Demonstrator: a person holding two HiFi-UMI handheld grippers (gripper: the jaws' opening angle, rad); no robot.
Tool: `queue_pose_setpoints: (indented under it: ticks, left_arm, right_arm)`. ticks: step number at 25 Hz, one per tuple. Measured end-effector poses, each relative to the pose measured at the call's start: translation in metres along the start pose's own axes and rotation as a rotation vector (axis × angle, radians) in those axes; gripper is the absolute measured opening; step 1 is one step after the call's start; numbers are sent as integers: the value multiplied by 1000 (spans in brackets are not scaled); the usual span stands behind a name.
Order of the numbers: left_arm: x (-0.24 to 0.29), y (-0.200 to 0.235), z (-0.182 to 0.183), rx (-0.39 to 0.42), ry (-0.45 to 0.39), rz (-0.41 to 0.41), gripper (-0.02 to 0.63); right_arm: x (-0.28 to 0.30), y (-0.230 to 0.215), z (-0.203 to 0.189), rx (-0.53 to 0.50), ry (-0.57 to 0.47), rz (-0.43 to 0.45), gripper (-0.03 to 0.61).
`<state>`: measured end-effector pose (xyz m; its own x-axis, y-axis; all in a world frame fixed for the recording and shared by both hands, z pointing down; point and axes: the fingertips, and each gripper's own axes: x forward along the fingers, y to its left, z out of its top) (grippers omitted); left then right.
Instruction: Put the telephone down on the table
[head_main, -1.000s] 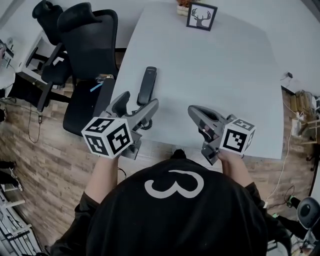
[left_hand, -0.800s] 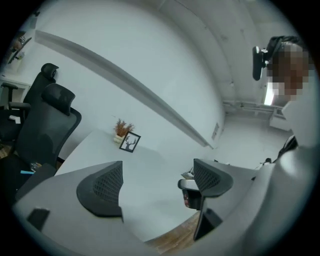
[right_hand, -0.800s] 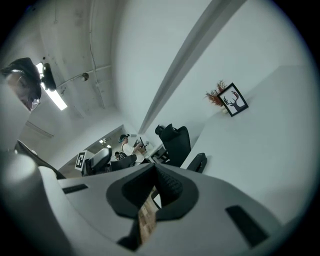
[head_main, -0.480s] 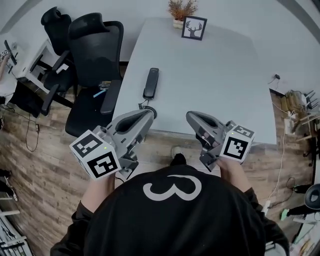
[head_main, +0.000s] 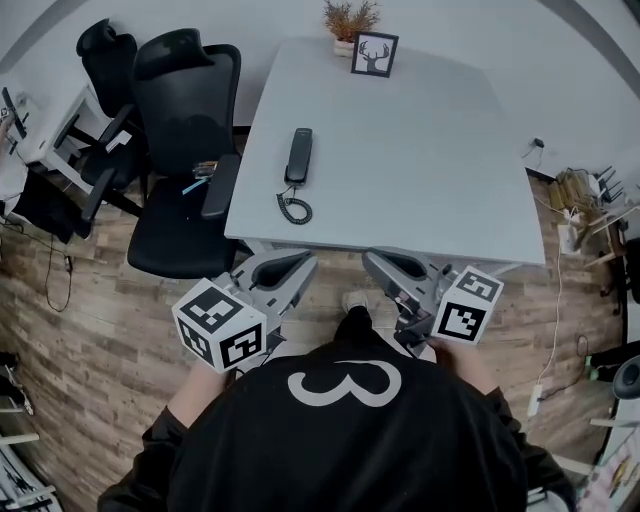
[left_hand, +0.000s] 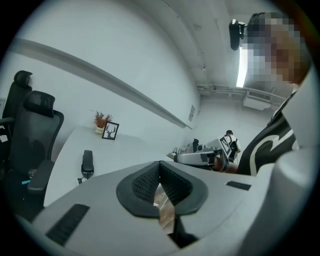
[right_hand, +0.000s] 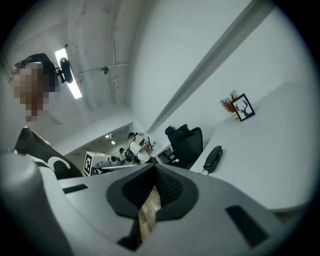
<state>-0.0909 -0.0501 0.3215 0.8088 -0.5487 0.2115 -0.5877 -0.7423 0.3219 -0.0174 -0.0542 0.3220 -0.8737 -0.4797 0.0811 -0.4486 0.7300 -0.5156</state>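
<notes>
Near the left edge of the surface (head_main: 420, 150), the telephone (head_main: 298, 156) is lying flat and free, long axis running away from the person, with its coiled cord (head_main: 294, 209) curling on the surface just beside its near end.

Change over the last second:
- A second ago the left gripper (head_main: 300, 262) was hanging over the near edge of the surface, jaws spread wide just beside the telephone. It is now sitting back off the surface, above the wooden floor (head_main: 110, 300) and close to the person's chest, with its pads pressing together and nothing between them.
- The right gripper (head_main: 375, 262) is likewise sitting further back, off the surface edge. Its jaws were together before and are staying together, holding nothing.
- The telephone is lying by the same left edge. More of the room is showing around the surface than before.

Hard to read:
- Both hands are hiding almost wholly behind the marker cubes.
- The black shirt (head_main: 340, 440) is covering the floor directly below the person.
- Whether the telephone's face is looking up or down cannot be told.
- The framed deer picture (head_main: 374, 54) and the dried plant (head_main: 345, 18) are standing at the far edge, with the plant's pot partly hiding behind the frame.
- One black chair (head_main: 185, 120) is overlapping the one behind it.
</notes>
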Motion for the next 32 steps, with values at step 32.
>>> queue_pose_setpoints:
  ticks: [32]
  left_arm:
    - [-20, -28, -20, -52, -4, -28, 11]
  right_arm:
    - [-8, 39, -29, -83, 39, 37, 6]
